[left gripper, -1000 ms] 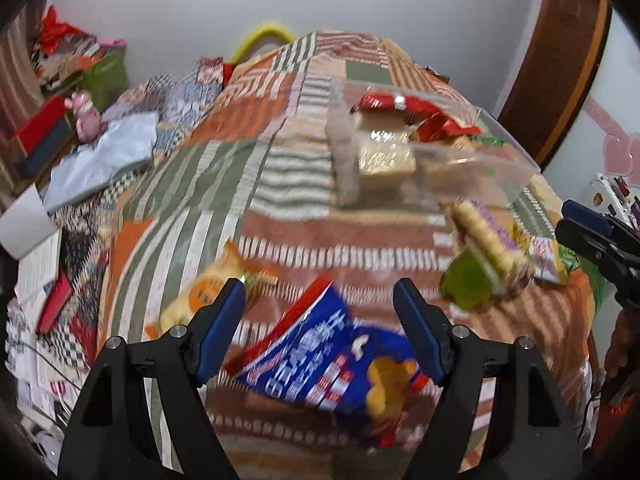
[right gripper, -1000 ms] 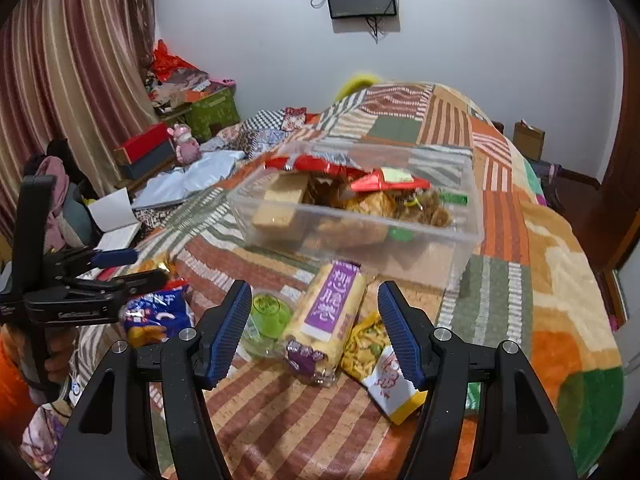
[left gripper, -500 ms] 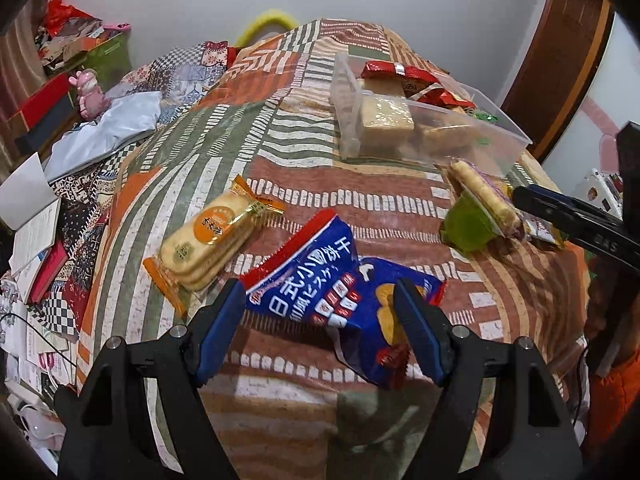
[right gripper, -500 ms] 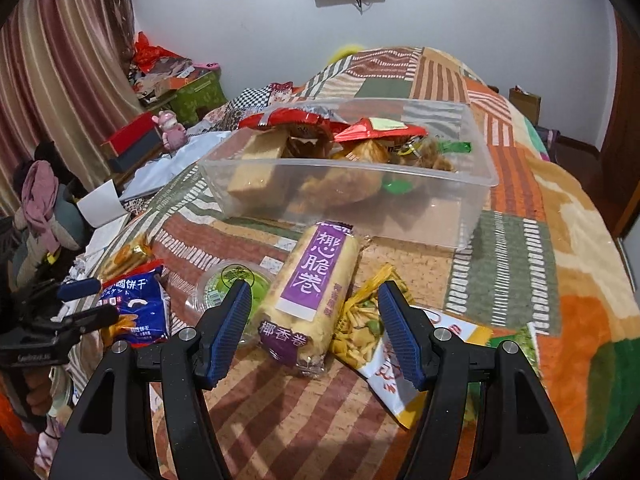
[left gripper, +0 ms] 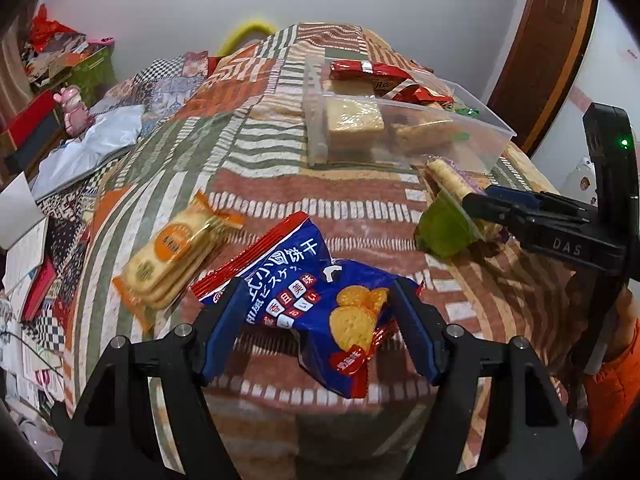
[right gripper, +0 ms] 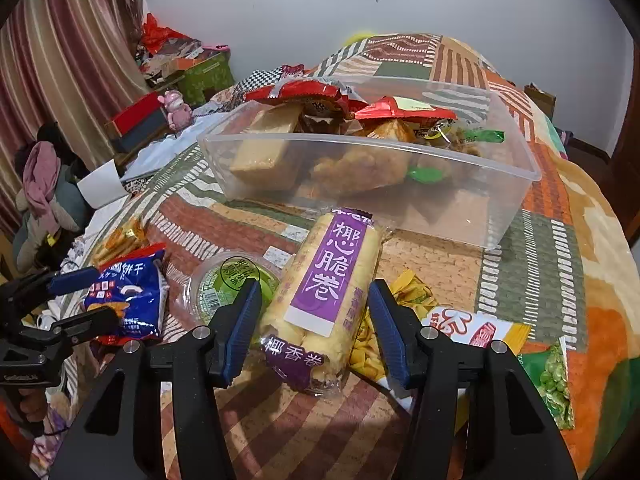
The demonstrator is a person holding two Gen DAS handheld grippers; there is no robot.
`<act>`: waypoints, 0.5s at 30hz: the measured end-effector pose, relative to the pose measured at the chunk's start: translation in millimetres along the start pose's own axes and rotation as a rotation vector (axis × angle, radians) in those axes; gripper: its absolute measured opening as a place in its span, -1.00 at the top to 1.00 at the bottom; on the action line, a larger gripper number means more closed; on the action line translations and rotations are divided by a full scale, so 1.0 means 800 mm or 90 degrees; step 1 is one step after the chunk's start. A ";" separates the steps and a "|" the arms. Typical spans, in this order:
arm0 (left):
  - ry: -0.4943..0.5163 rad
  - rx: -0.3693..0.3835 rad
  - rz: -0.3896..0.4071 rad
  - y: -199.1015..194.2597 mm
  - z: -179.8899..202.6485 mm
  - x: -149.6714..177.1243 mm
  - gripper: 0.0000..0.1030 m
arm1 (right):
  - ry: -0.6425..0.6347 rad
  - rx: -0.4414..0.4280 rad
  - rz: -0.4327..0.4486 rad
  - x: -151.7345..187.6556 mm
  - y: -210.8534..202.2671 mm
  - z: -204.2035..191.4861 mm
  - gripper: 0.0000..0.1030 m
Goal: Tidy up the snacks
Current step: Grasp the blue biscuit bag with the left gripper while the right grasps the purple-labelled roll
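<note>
1. Left of the left gripper (left gripper: pixel 316 326) and just ahead of its left finger, an orange cracker pack (left gripper: pixel 173 254) lies flat on the patchwork quilt (left gripper: pixel 360 188); its long axis runs from near-left to far-right, twisted end pointing away. Its round orange label cannot be read.
2. Between the left gripper's fingers lies the blue biscuit bag (left gripper: pixel 316 296), red-edged, printed with white characters such as "香" and Japanese script, plus pictures of round biscuits. Its long axis slants from far-left to near-right. The jaws have just been closing and stand either side of the bag; the pads sit at its edges, but whether they press cannot be told.
3. Ahead and right of the left gripper stands the clear plastic bin (left gripper: pixel 472 148), already holding red wrappers and a tan block.
4. Left of the right gripper (right gripper: pixel 314 322), touching the roll pack, sits a round green-lidded cup (right gripper: pixel 224 280); its print is too small to read.
5. Between the right gripper's fingers lies the purple-labelled roll pack (right gripper: pixel 328 284), reading "椰心脆卷" and "椰香卷". Its long axis points straight away toward the bin. The jaws have just been closing; gaps remain on both sides.
6. Right of that gripper lie a yellow snack bag (right gripper: pixel 472 330) and a green pea bag (right gripper: pixel 554 380).
</note>
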State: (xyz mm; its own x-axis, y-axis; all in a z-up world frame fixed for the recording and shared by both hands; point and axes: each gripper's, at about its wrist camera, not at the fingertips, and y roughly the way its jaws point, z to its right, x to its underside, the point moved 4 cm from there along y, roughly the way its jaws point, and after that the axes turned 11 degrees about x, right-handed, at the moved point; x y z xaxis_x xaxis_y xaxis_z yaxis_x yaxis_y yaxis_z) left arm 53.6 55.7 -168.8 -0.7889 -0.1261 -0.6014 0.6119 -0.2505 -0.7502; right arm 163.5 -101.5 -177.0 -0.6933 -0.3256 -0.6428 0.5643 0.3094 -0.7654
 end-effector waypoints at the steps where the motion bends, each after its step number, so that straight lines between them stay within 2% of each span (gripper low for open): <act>1: 0.000 0.002 0.001 0.003 0.000 -0.004 -0.40 | 0.001 0.000 -0.001 -0.001 0.001 0.000 -0.01; 8: 0.014 -0.007 0.010 0.030 0.006 -0.026 -0.40 | -0.002 -0.002 -0.013 -0.004 0.011 0.001 -0.01; 15: -0.029 -0.008 0.009 0.027 -0.011 -0.020 -0.43 | -0.029 0.013 -0.027 -0.004 0.023 -0.003 -0.02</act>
State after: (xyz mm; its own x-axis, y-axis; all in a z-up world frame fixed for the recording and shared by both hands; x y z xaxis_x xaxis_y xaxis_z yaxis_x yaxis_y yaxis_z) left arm 79.8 60.8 -177.9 -0.7818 -0.1727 -0.5991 0.6234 -0.2369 -0.7452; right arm 175.0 -92.6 -188.7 -0.6965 -0.3782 -0.6098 0.5440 0.2758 -0.7925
